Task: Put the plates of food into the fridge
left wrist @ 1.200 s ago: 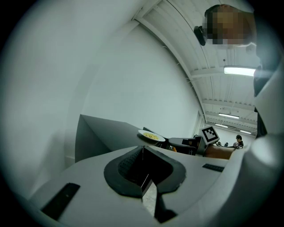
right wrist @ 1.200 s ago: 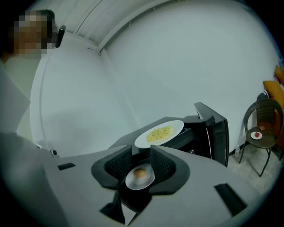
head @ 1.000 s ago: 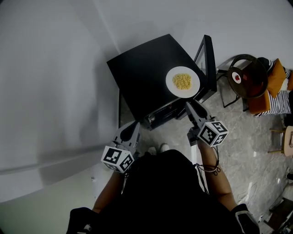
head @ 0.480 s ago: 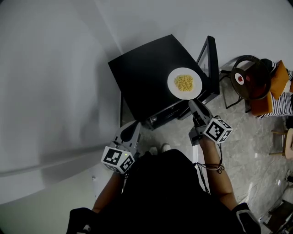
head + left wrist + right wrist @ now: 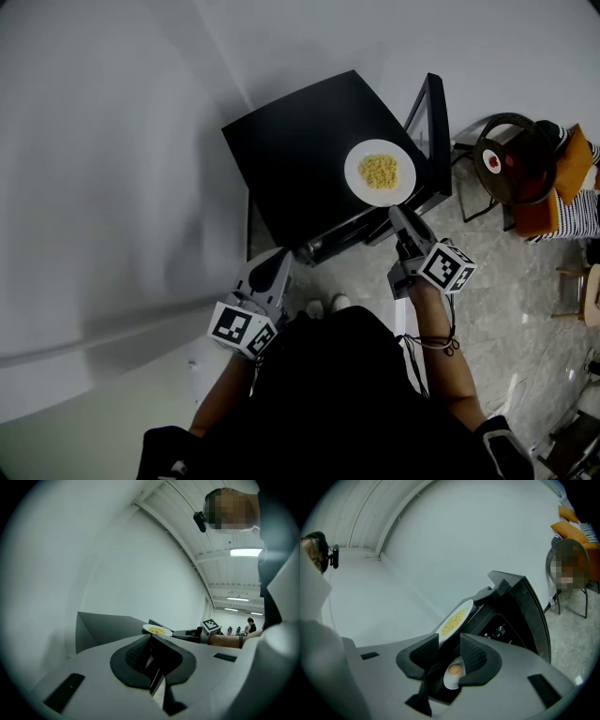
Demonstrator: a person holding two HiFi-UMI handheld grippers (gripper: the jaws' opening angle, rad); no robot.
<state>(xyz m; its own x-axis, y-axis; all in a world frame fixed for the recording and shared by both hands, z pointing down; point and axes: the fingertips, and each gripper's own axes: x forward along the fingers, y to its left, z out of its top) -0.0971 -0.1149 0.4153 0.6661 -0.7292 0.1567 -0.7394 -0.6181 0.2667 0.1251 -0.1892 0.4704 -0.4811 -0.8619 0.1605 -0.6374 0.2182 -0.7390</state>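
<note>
1. The plate of yellow food (image 5: 379, 172) sat on top of the black fridge (image 5: 300, 150), near the front right edge and above the open compartment
2. The fridge door (image 5: 433, 122) stood swung open on the right side, just beside the plate
3. The right gripper (image 5: 396, 214) pointed at the near rim of that plate, with its tips close to it; in the right gripper view its jaws stood moderately apart (image 5: 450, 645) and the rim showed in the gap, unclamped, though contact could not be judged
4. Below the jaws in that view, a second plate (image 5: 451, 674) carrying a round brownish item lay inside the dark compartment
5. The left gripper (image 5: 272, 264) hung low by the front left corner of the fridge, well apart from the plate; its jaws (image 5: 150, 641) were pressed together with nothing between them
6. A white wall (image 5: 112, 169) closed in the left and back of the fridge
7. To the right, a dark chair (image 5: 511, 159) and a seated person in a striped sleeve (image 5: 572, 211) occupied the marbled floor (image 5: 506, 309), near the open door
</note>
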